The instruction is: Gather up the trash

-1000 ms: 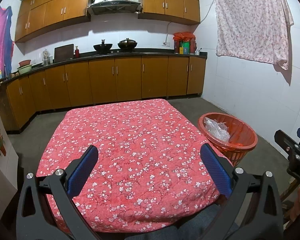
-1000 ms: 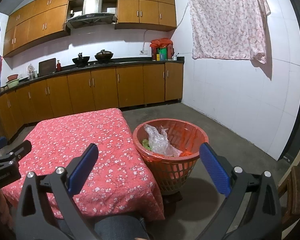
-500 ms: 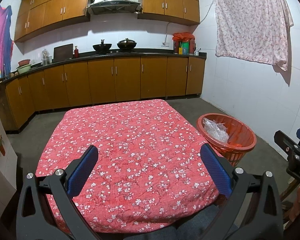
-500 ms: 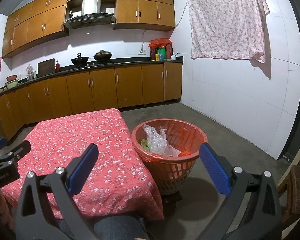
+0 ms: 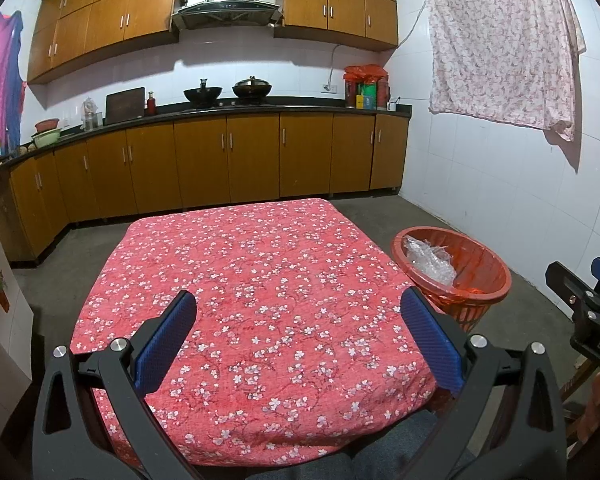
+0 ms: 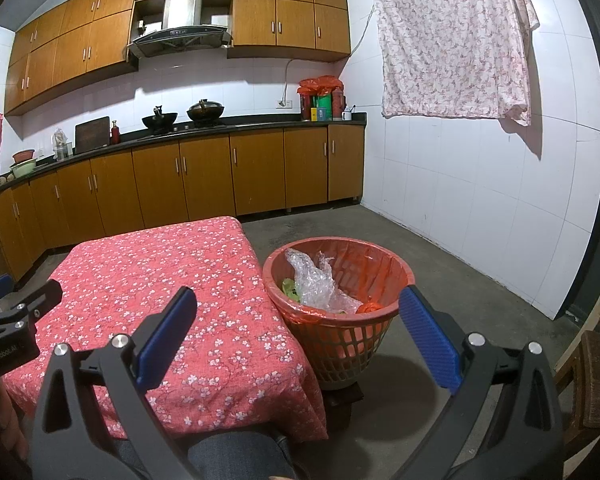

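The left gripper [image 5: 298,320] hangs over the near half of the table, its two blue-padded fingers [image 5: 165,342] spread wide with nothing between them but the cloth below. The right gripper [image 6: 296,320] is likewise released, fingers [image 6: 428,338] wide apart and empty; its left finger sits over the table's right edge and its right finger over the floor, so the gap between them frames the basket.

Under both tools lies the red floral tablecloth [image 5: 260,280], covering the table down past its edges. In the left wrist view the cloth looks bare.

The orange trash basket [image 6: 340,344] stands on the concrete floor [image 6: 440,280] just beside the table's right edge, ahead of the right gripper and slightly below it. It is lined with an orange bag and holds crumpled clear plastic wrap [image 6: 316,284], with something green and a bit of orange showing beside it. From the left gripper the basket [image 5: 484,292] lies ahead and to the right, just past its right finger.

Beyond the table, brown cabinets [image 5: 228,160] run along the wall, and a floral sheet [image 6: 452,40] hangs on the right wall.
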The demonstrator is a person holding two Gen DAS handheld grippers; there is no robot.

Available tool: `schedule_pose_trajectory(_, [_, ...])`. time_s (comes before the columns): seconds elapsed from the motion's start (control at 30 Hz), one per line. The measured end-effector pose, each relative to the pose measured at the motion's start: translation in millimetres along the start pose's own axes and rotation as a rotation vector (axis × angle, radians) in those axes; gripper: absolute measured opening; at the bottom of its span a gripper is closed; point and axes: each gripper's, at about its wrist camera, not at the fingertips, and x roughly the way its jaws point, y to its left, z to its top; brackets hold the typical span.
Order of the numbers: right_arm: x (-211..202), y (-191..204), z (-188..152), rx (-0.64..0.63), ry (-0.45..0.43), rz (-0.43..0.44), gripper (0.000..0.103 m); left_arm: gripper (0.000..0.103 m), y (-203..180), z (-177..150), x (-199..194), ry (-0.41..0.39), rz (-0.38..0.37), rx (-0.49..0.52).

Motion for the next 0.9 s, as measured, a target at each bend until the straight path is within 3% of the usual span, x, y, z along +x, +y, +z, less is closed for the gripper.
schedule_pose_trajectory(0.9, [-0.7, -1.4, -0.8, 0.002, 0.002, 0.000, 0.099, 0.101, -0.4, 0.5, -0.3, 0.003, -0.001, -0.001])
